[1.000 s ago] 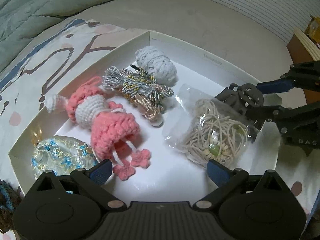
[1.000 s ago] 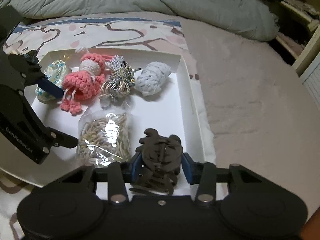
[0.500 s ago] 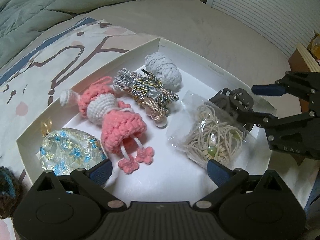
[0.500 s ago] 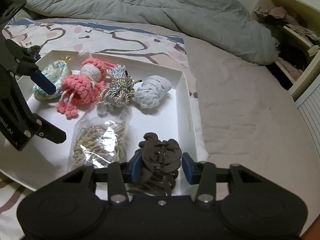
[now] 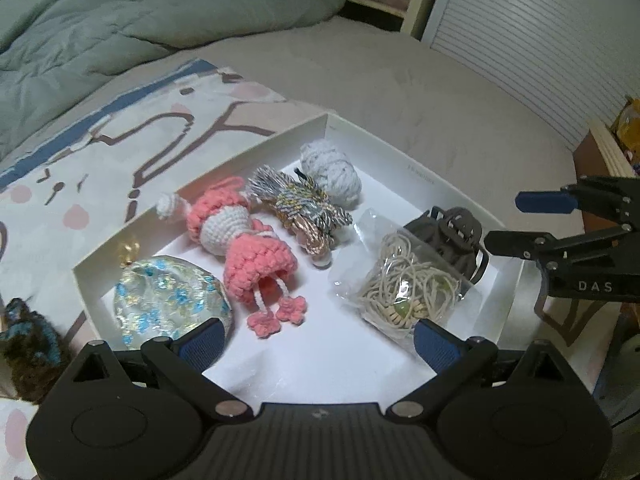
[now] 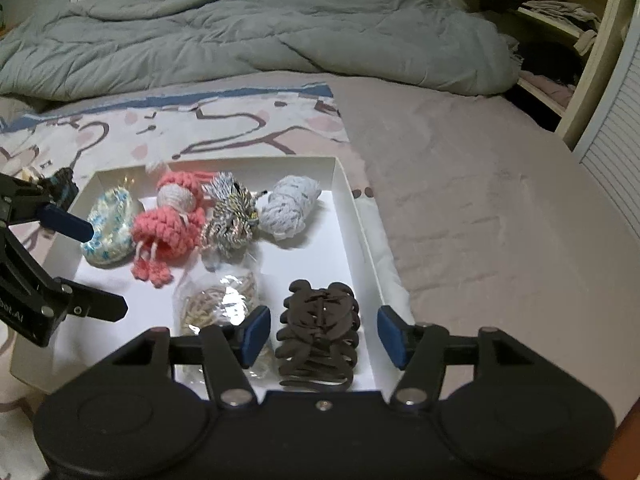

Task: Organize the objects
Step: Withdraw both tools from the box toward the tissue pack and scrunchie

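Note:
A white tray point(image 6: 347, 196) point(image 5: 240, 157) lies on the bed. It holds a brocade pouch point(image 5: 168, 308), a pink crochet doll point(image 5: 248, 248), a metallic cord bundle point(image 5: 300, 208), a grey yarn knot point(image 5: 330, 172), a clear bag of beige cords point(image 5: 404, 284) and a dark brown hair claw clip point(image 6: 318, 312) point(image 5: 452, 236). My right gripper point(image 6: 325, 336) point(image 5: 520, 222) straddles the clip at the tray's near right corner. Its jaws are opening and the pads stand clear of the clip. My left gripper point(image 5: 319, 344) point(image 6: 88, 264) hangs open over the tray's front edge with nothing between its fingers.
A rumpled grey duvet point(image 6: 260, 36) covers the far side of the bed. A patterned sheet point(image 6: 224, 120) lies under the tray. A dark fuzzy item with blue flecks point(image 5: 28, 344) sits just outside the tray's left corner. Shelves of clothes point(image 6: 560, 20) and a louvred door point(image 5: 540, 40) stand beyond.
The right jaws have spread away from the hair clip, which now lies loose in the tray. Both grippers have lifted and drawn back, so the tray looks smaller.

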A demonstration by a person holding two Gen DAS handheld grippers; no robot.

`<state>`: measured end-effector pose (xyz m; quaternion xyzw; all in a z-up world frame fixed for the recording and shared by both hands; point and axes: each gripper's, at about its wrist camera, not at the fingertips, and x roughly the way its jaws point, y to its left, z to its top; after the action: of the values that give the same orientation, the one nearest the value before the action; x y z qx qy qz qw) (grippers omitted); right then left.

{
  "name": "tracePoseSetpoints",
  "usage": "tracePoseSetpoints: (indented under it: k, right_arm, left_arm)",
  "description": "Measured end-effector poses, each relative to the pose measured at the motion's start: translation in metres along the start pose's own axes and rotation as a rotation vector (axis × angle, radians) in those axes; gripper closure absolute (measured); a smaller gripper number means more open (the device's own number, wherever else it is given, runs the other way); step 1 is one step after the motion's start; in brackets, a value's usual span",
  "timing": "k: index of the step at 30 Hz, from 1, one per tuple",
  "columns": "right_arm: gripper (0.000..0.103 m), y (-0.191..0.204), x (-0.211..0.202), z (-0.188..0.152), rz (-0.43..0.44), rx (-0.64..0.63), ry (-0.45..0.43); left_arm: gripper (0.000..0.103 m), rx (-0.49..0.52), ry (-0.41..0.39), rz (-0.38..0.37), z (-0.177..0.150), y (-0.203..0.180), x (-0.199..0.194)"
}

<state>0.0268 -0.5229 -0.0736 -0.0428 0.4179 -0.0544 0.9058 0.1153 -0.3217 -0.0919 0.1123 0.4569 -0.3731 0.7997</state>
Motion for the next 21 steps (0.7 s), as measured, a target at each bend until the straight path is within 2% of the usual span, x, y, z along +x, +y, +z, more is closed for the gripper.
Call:
tracePoseSetpoints:
  k: [10,15,21]
  right_arm:
    - [0.035,0.004,-0.031,0.002,0.001,0.028,-0.039]
    - [0.024,0.008,-0.048,0.001,-0.002,0.048,-0.067]
    - [0.017,0.013,-0.064,-0.001,0.001,0.092,-0.101]
  left_arm:
    - [0.002,-0.005,-0.052,0.037,-0.006,0.001,-0.045]
    - [0.000,-0.007,-0.090,0.050,-0.010,0.001,-0.068]
    - [0.000,-0.006,-0.149,0.063,-0.019,0.001,-0.093]
